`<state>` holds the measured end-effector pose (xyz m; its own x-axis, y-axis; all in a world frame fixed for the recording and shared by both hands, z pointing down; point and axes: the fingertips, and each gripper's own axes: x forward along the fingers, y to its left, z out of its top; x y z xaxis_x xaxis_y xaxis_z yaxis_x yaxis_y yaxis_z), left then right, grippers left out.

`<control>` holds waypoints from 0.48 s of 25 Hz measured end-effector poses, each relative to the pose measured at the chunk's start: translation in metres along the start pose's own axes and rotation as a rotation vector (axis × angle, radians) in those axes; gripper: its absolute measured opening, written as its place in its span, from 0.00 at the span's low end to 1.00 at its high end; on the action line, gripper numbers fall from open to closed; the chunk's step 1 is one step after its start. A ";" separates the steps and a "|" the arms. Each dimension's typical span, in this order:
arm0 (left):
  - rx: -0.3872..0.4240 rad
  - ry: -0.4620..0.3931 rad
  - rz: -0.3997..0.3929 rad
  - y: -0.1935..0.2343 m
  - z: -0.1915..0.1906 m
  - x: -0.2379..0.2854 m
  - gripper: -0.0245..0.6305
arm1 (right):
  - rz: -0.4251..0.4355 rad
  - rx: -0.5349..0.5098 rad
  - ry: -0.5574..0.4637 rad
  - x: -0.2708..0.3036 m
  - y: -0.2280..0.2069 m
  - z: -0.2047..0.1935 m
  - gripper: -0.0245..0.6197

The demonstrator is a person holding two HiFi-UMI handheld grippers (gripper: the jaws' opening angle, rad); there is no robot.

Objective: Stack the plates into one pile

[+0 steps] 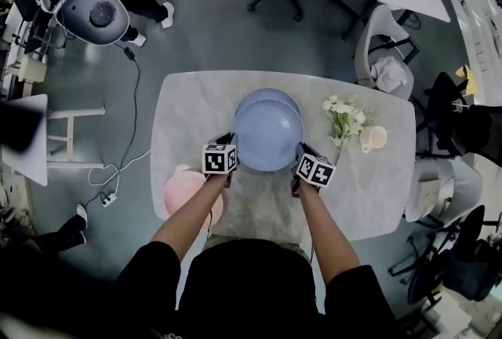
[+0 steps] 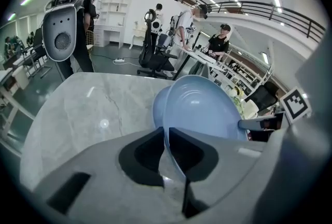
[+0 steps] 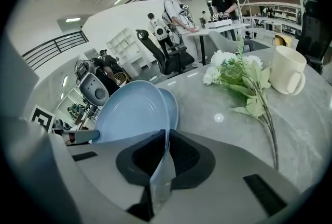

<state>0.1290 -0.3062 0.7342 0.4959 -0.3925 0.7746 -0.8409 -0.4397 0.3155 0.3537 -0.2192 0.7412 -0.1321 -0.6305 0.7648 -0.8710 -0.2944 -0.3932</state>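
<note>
now both claws are clamped on the upper blue plate, the left claw pinching its left rim and the right claw its right rim, opposite each other. each gripper view shows the thin rim wedged between the dark pads. the plate is round, so it has no long axis; its hollow faces up and it sits close to level over the middle of the marble tabletop. it overlaps the lower blue plate, which shows as a crescent on the far side; whether the two touch i cannot tell. a pink plate lies near the left edge, with flowers and a mug to the right
</note>
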 end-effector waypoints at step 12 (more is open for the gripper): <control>0.058 0.027 0.032 0.011 0.015 0.036 0.12 | 0.014 0.002 0.004 0.034 -0.007 0.022 0.09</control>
<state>0.1408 -0.3372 0.7568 0.4618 -0.3856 0.7987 -0.8419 -0.4739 0.2580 0.3657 -0.2546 0.7584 -0.1459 -0.6315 0.7615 -0.8681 -0.2874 -0.4046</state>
